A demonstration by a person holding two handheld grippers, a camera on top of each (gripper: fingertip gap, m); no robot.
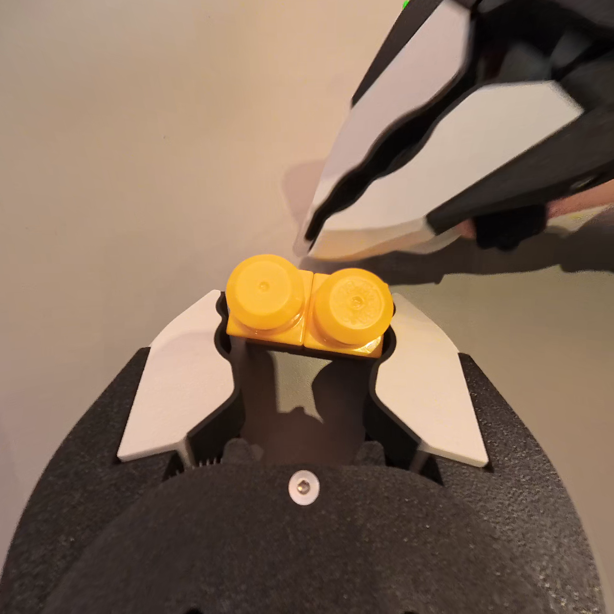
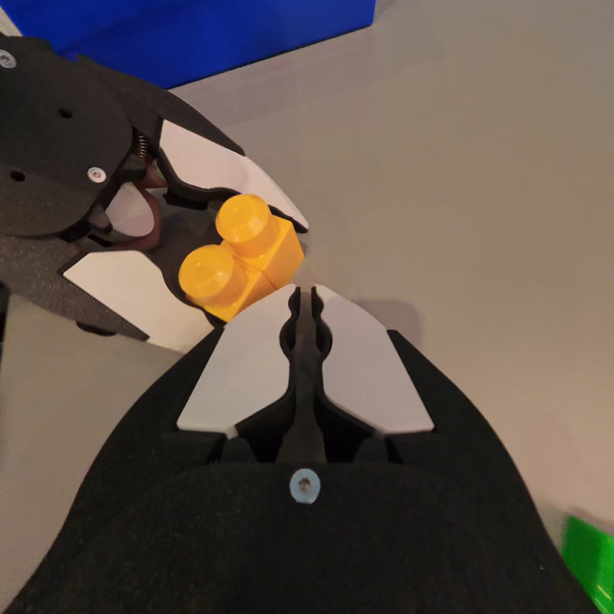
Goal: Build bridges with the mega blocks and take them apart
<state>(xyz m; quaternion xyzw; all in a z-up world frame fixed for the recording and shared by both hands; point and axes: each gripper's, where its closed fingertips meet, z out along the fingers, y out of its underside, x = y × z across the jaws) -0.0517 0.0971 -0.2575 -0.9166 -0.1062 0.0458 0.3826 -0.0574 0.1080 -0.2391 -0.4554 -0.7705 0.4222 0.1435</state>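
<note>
- Left gripper [image 1: 309, 319]: pinches two yellow blocks [image 1: 307, 315] side by side between its white fingers [image 1: 186, 375]; one round stud per block, studs facing the camera in the left wrist view. Seam between the blocks runs roughly vertical.
- Blocks held clear above the counter [image 1: 116, 149]; shadow falls on the surface below them.
- Right gripper [image 2: 305, 289]: fingers pressed nearly together w/ only a thin slit between, nothing held. Tips sit just beside the blocks [image 2: 242, 259]; cannot tell whether they touch.
- Left wrist view: right gripper [image 1: 309, 239] comes in from upper right, tips pointing down-left, just above and behind the blocks. Motion-blurred.
- Right wrist view: left gripper [image 2: 252, 262] enters from the left, blocks clamped at its tips, studs pointing up-left.
- Person's hand [image 1: 508, 229] in a dark glove, partly seen under the right gripper at right edge.
- Blue box [image 2: 199, 36] at top of the right wrist view, on the counter [image 2: 465, 166].
- Green item [image 2: 591, 564] at lower right corner, blurred; kind unclear.
</note>
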